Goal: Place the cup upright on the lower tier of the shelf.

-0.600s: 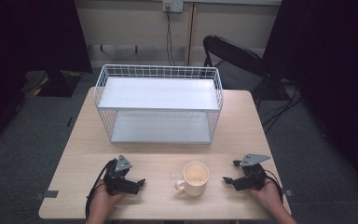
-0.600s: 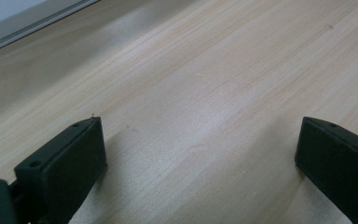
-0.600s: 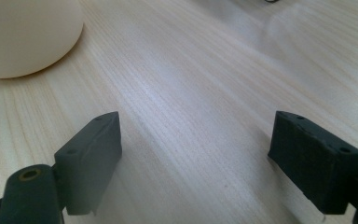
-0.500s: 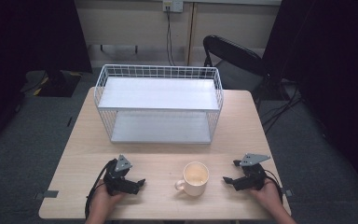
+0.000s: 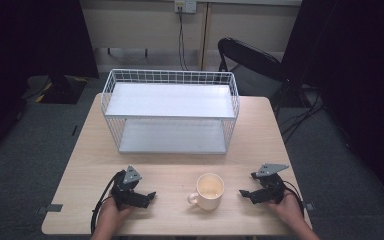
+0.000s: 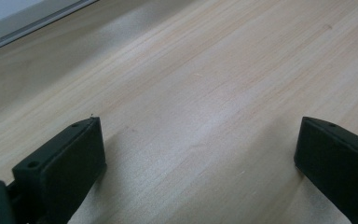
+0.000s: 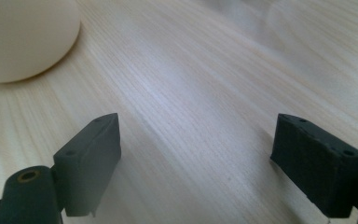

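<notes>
A cream mug [image 5: 208, 191] stands on the wooden table [image 5: 180, 160] near its front edge, handle turned to the left. My left gripper [image 5: 147, 196] rests on the table to the mug's left, open, with bare wood between its jaws [image 6: 196, 140]. To the mug's right my right gripper [image 5: 245, 194] also lies low on the table, open and holding nothing. The mug's rounded side [image 7: 23, 37] shows at the upper left in the right gripper view, apart from the jaws.
A white wire two-level rack [image 5: 171, 112] stands across the back half of the table, both shelves bare. A black folding chair [image 5: 250, 62] sits behind the table's far right corner. Dark curtains flank the room.
</notes>
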Demonstrator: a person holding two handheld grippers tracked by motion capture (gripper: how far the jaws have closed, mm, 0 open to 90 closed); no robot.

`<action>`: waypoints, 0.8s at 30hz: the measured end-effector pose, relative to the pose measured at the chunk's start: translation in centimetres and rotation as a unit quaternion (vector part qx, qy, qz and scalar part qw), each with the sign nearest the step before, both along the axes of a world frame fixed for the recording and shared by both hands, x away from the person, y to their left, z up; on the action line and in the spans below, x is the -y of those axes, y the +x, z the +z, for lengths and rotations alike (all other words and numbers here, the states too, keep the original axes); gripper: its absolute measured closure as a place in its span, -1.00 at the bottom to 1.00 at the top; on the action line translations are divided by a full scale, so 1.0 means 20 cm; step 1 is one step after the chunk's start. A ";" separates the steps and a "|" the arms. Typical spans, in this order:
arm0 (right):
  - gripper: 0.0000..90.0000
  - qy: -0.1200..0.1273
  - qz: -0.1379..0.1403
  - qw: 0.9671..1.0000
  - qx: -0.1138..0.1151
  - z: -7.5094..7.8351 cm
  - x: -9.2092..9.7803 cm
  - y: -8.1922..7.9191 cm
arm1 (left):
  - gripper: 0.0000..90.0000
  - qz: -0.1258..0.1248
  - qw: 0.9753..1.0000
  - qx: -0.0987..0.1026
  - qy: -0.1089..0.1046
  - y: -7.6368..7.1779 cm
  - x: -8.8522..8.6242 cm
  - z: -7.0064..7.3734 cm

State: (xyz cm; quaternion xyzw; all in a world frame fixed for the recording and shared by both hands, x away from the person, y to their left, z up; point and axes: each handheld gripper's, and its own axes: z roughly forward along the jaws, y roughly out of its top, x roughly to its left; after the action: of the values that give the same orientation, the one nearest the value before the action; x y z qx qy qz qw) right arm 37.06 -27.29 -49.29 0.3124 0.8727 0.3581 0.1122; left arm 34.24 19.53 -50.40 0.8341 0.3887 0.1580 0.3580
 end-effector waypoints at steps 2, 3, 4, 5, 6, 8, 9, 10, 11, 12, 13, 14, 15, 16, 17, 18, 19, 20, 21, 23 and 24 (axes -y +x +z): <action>-0.66 0.006 0.006 1.000 -0.009 0.03 -0.02 0.00 | -0.97 0.000 1.000 0.000 0.000 0.00 0.00 0.00; -0.65 0.008 0.010 1.000 -0.010 0.04 -0.03 0.00 | -0.97 0.000 1.000 0.000 0.000 0.00 0.00 0.00; -0.66 0.011 0.012 1.000 -0.011 0.06 -0.04 0.00 | -0.97 0.000 1.000 0.000 0.000 0.00 0.00 0.00; -0.67 0.014 0.016 1.000 -0.013 0.07 -0.05 0.00 | -0.97 0.000 1.000 0.000 0.000 0.00 0.00 0.00; -0.67 0.015 0.017 1.000 -0.016 0.09 -0.06 0.00 | -0.97 0.000 1.000 0.000 0.000 0.00 0.00 0.00; -0.67 0.016 0.023 0.999 -0.021 0.11 -0.08 0.01 | -0.97 0.000 1.000 0.000 0.000 0.00 0.00 0.00; -0.66 0.015 0.028 0.999 -0.022 0.13 -0.09 0.01 | -0.97 0.000 1.000 0.000 0.000 0.00 0.00 0.00; -0.66 0.013 0.031 0.999 -0.026 0.14 -0.10 0.01 | -0.97 0.000 1.000 0.000 0.000 0.00 0.00 0.00; -0.67 0.012 0.034 0.999 -0.028 0.15 -0.11 0.01 | -0.97 0.000 1.000 0.000 0.000 0.00 0.00 0.00; -0.67 0.012 0.034 0.999 -0.028 0.15 -0.11 0.01 | -0.97 0.000 1.000 0.000 0.000 0.00 0.00 0.00; -0.66 0.009 0.038 0.999 -0.031 0.17 -0.12 0.01 | -0.97 0.000 1.000 0.000 0.000 0.00 0.00 0.00; -0.66 0.007 0.040 0.999 -0.032 0.18 -0.13 0.01 | -0.97 0.000 1.000 0.000 0.000 0.00 0.00 0.00; -0.67 0.005 0.042 0.999 -0.030 0.19 -0.13 0.01 | -0.97 0.000 1.000 0.000 0.000 0.00 0.00 0.00; -0.67 0.007 0.043 0.999 -0.029 0.19 -0.13 0.01 | -0.97 0.000 1.000 0.000 0.000 0.00 0.00 0.00; -0.67 0.007 0.043 0.999 -0.029 0.19 -0.13 0.01 | -0.97 0.000 1.000 0.000 0.000 0.00 0.00 0.00; -0.66 0.009 0.043 0.999 -0.031 0.21 -0.14 0.02 | -0.97 0.000 1.000 0.000 0.000 0.00 0.00 0.00; -0.67 0.010 0.043 0.999 -0.031 0.22 -0.14 0.02 | -0.97 0.000 1.000 0.000 0.000 0.00 0.00 0.00; -0.66 0.009 0.043 0.999 -0.030 0.22 -0.14 0.02 | -0.97 0.000 1.000 0.000 0.000 0.00 0.00 0.00; -0.66 0.011 0.043 0.999 -0.031 0.23 -0.14 0.02 | -0.97 0.000 1.000 0.000 0.000 0.00 0.00 0.00; -0.66 0.012 0.043 0.999 -0.028 0.25 -0.14 0.02 | -0.97 0.000 1.000 0.000 0.000 0.00 0.00 0.00; -0.66 0.013 0.043 0.999 -0.027 0.26 -0.14 0.03 | -0.97 0.000 1.000 0.000 0.000 0.00 0.00 0.00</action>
State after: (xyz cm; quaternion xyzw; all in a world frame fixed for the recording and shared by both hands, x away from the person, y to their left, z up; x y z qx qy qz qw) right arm 37.58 -24.47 -44.06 0.2851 0.8833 0.3656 0.0692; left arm 34.24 19.53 -50.40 0.8341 0.3887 0.1580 0.3580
